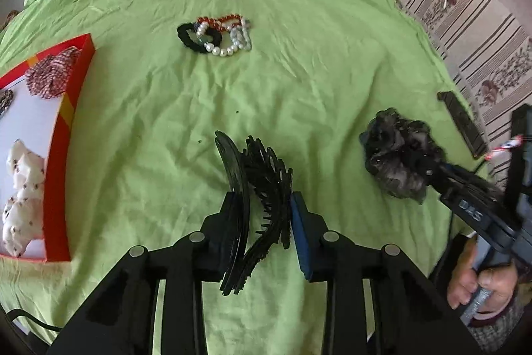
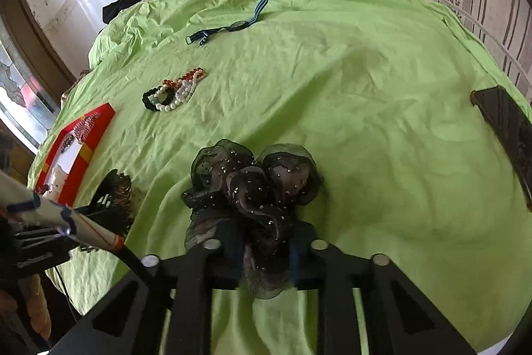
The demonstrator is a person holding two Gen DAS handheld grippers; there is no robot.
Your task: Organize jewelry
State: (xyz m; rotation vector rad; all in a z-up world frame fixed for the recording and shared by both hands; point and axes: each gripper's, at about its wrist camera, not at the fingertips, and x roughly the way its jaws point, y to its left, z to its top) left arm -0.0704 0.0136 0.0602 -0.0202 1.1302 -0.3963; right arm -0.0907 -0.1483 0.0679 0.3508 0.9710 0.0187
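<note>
The left gripper (image 1: 262, 222) has its jaws pinching a black hair clip (image 1: 256, 188); the right gripper (image 2: 266, 252) clamps a dark scrunchie (image 2: 252, 188). Beads (image 1: 219, 34) lie well ahead, the red box (image 1: 71, 122) left.

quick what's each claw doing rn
left claw: shut on the black hair clip
right claw: shut on the dark sheer scrunchie

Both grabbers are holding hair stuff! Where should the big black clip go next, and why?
Probably left, toward the red box. The left gripper has its jaws shut on the black claw clip, and the box beside it already holds two scrunchies, so it looks like the collecting spot. The right gripper grips the black sheer scrunchie farther from the box.
</note>
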